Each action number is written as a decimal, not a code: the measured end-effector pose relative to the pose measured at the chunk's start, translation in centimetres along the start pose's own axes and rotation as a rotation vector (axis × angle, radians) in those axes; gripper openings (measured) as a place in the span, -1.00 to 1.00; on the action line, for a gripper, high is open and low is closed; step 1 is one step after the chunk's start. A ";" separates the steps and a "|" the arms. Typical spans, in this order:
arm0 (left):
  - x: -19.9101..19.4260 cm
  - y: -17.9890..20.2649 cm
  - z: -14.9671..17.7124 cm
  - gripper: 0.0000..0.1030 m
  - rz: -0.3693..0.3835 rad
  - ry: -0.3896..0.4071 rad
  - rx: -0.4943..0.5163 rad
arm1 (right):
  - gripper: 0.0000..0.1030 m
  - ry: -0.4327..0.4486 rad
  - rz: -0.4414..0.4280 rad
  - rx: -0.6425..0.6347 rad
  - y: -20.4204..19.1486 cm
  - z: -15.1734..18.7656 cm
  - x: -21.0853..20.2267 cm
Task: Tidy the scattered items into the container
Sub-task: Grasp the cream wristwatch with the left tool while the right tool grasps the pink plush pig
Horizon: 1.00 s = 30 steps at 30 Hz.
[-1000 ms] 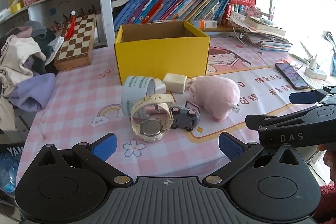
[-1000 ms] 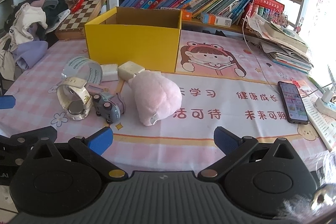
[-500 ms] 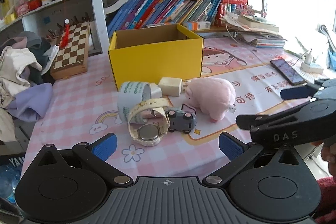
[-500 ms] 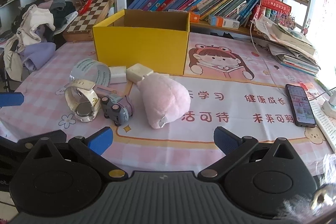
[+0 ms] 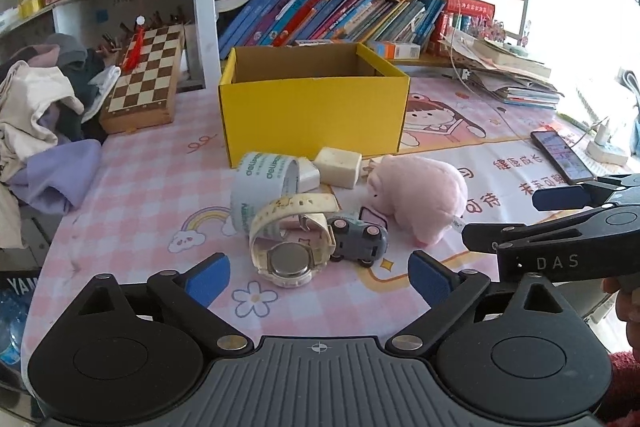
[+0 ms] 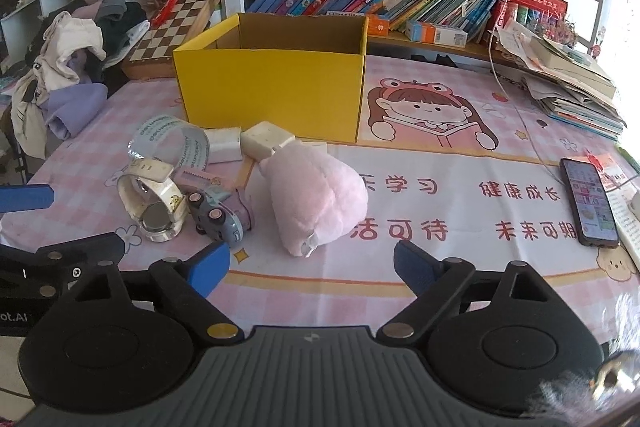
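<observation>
On the pink checked table cover (image 5: pixel 132 187) stands one open yellow cardboard box (image 5: pixel 314 109). In front of it lie six loose things: one roll of clear printed tape (image 5: pixel 262 187), one cream wristwatch with a round steel back (image 5: pixel 288 247), one small grey toy car (image 5: pixel 360 237), one pink plush pig (image 5: pixel 420 197), and two pale rectangular blocks, one white (image 6: pixel 224 145) and one cream (image 6: pixel 266 141). There is one wooden chessboard (image 5: pixel 146 75), one black smartphone (image 6: pixel 588 205), one heap of clothes (image 5: pixel 40 115), and two grippers with blue pads, the left (image 5: pixel 318 279) and the right (image 6: pixel 312 267).
</observation>
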State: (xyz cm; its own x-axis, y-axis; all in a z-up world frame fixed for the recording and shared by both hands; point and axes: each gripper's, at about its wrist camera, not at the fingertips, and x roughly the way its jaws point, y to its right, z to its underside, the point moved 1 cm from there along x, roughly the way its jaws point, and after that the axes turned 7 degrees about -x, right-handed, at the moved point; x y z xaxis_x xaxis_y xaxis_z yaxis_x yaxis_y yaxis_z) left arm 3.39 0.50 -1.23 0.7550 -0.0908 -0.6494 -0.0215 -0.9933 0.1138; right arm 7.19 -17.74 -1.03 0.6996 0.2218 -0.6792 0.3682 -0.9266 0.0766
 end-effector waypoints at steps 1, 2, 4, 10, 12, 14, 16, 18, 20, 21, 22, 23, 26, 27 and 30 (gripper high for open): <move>0.3 -0.1 -0.1 0.88 -0.006 -0.005 -0.005 | 0.75 -0.003 0.000 -0.002 0.1 -0.1 0.3; 0.6 -0.2 -0.2 0.88 -0.013 -0.011 -0.012 | 0.75 -0.009 0.000 -0.004 0.2 -0.3 0.6; 1.3 -0.5 -0.4 0.88 -0.026 -0.024 -0.026 | 0.75 -0.017 -0.003 -0.007 0.4 -0.5 1.2; 3.2 -1.2 -0.8 0.88 -0.049 -0.055 -0.069 | 0.76 -0.040 -0.012 -0.024 1.0 -1.5 3.2; 3.9 -1.3 -1.0 0.88 -0.054 -0.063 -0.081 | 0.76 -0.052 -0.017 -0.036 1.3 -2.0 4.0; 4.5 -1.3 -1.2 0.87 -0.058 -0.070 -0.090 | 0.76 -0.064 -0.024 -0.049 1.5 -2.5 4.7; 5.2 -1.3 -1.3 0.87 -0.063 -0.076 -0.098 | 0.77 -0.075 -0.031 -0.064 1.6 -3.0 5.6; 5.9 -1.4 -1.4 0.87 -0.070 -0.084 -0.102 | 0.77 -0.087 -0.039 -0.081 1.6 -3.4 6.3; 6.7 -1.3 -1.4 0.83 -0.083 -0.094 -0.100 | 0.78 -0.101 -0.046 -0.101 1.7 -3.7 7.1; 7.2 -1.3 -1.4 0.78 -0.091 -0.101 -0.096 | 0.78 -0.107 -0.049 -0.111 1.7 -3.9 7.4; 7.6 -1.3 -1.4 0.73 -0.099 -0.109 -0.092 | 0.78 -0.113 -0.052 -0.120 1.7 -4.0 7.8; 8.1 -1.3 -1.3 0.70 -0.108 -0.118 -0.088 | 0.78 -0.119 -0.055 -0.128 1.8 -4.1 8.1; 9.1 -1.3 -1.2 0.62 -0.134 -0.143 -0.075 | 0.78 -0.136 -0.066 -0.145 1.9 -4.4 9.0; 9.3 -1.3 -1.1 0.61 -0.140 -0.149 -0.073 | 0.78 -0.141 -0.070 -0.148 1.9 -4.4 9.3; 9.8 -1.3 -1.1 0.61 -0.150 -0.160 -0.071 | 0.78 -0.155 -0.082 -0.157 2.0 -4.6 10.1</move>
State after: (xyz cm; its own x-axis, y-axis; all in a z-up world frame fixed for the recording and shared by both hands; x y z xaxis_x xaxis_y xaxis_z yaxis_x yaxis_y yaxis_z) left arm 11.59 1.02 -6.93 0.6323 0.0415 -0.7736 0.1335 -0.9895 0.0560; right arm 17.79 -15.99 -4.35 0.5658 0.2341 -0.7906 0.5194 -0.8459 0.1212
